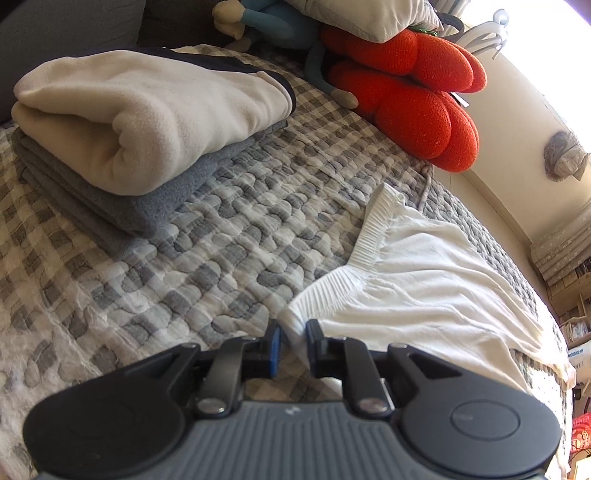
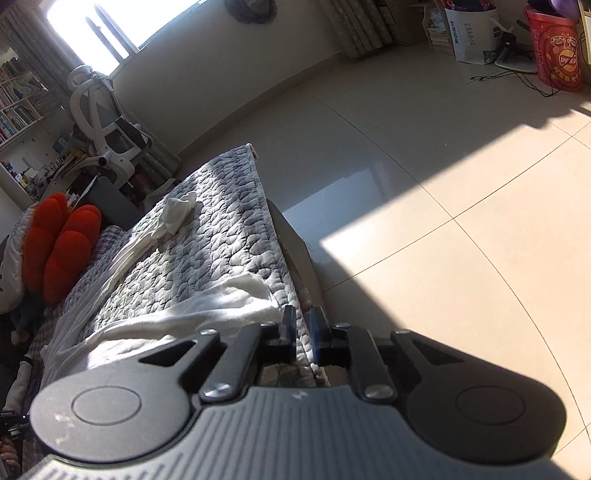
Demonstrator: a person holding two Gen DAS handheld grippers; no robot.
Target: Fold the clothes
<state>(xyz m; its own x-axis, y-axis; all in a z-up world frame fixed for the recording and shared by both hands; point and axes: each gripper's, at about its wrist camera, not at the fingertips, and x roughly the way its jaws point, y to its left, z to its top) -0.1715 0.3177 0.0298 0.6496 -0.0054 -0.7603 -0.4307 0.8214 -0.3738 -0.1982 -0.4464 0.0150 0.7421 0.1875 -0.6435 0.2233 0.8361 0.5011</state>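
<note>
A white garment (image 1: 424, 288) with a ribbed waistband lies spread on the checked quilt (image 1: 221, 240). In the left wrist view my left gripper (image 1: 294, 343) is shut on the near corner of that waistband, and white cloth fills the gap between its fingers. In the right wrist view the same white garment (image 2: 207, 306) lies crumpled along the bed's edge. My right gripper (image 2: 303, 326) hovers over that edge, just right of the cloth. Its fingers stand slightly apart, and only the quilt (image 2: 221, 229) shows between them.
A folded beige fleece (image 1: 147, 110) sits on folded grey cloth (image 1: 129, 206) at the back left. A red cushion (image 1: 406, 92) and a blue plush toy (image 1: 273, 22) line the far side. A small white bundle (image 2: 179, 214) lies further along the bed. Tiled floor (image 2: 443, 184) drops off right.
</note>
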